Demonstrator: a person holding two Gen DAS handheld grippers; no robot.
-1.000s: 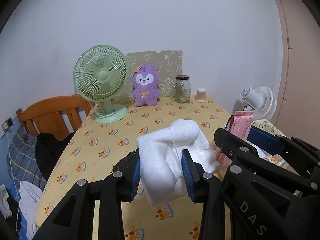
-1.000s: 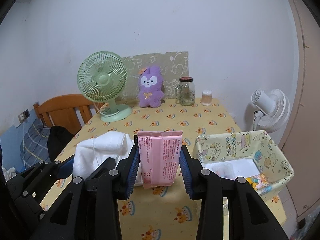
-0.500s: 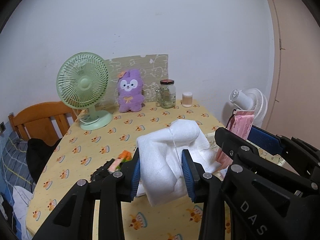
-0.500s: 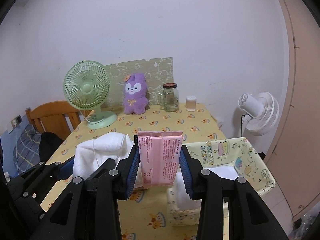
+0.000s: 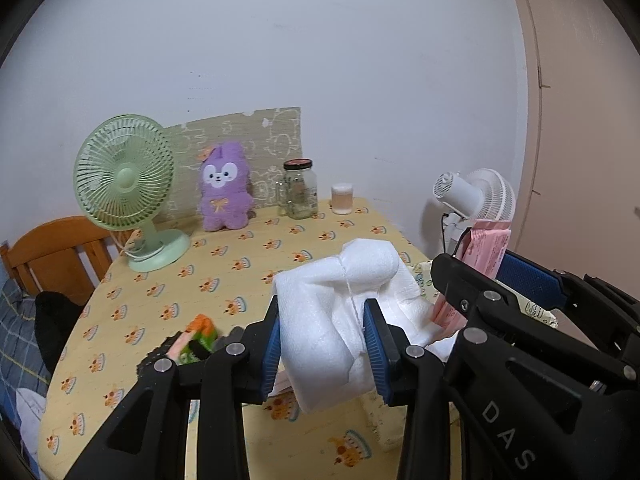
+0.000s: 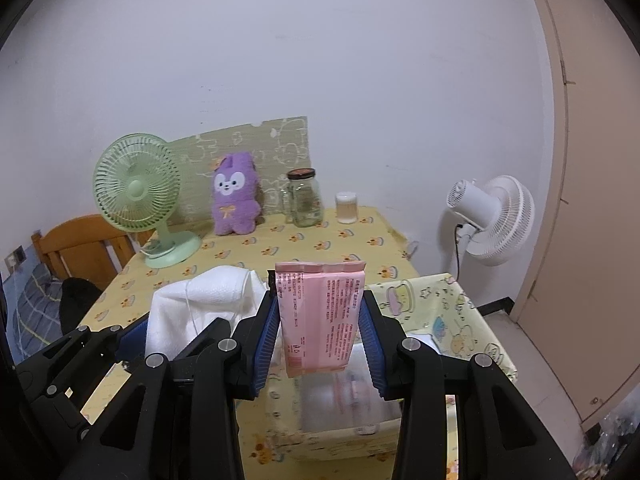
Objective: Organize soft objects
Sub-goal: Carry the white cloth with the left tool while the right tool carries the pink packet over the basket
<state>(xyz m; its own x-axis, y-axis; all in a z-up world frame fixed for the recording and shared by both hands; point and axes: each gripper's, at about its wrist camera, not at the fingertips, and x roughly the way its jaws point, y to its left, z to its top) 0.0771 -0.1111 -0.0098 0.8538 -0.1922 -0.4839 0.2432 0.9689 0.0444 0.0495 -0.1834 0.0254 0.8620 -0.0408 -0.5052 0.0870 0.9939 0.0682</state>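
My left gripper (image 5: pixel 323 344) is shut on a folded white towel (image 5: pixel 340 312), held above the yellow table. The same towel (image 6: pixel 200 300) shows at the left of the right wrist view. My right gripper (image 6: pixel 320 340) is shut on a pink tissue pack (image 6: pixel 320 316), upright between the blue pads, above a yellow patterned fabric basket (image 6: pixel 460 320). The basket holds white and clear packets. The pink pack (image 5: pixel 486 248) also appears at the right of the left wrist view. Small colourful soft items (image 5: pixel 196 336) lie on the table by my left gripper's fingers.
At the back of the table (image 6: pixel 304 240) stand a green fan (image 6: pixel 140 200), a purple plush (image 6: pixel 236 200), a glass jar (image 6: pixel 304 200) and a small cup (image 6: pixel 346 208). A white fan (image 6: pixel 496 220) is right of the table, a wooden chair (image 6: pixel 80 248) to the left.
Both grippers have drawn back from the far wall, each keeping its load. The basket now lies under the right gripper, and colourful items have come into view by the left fingers.
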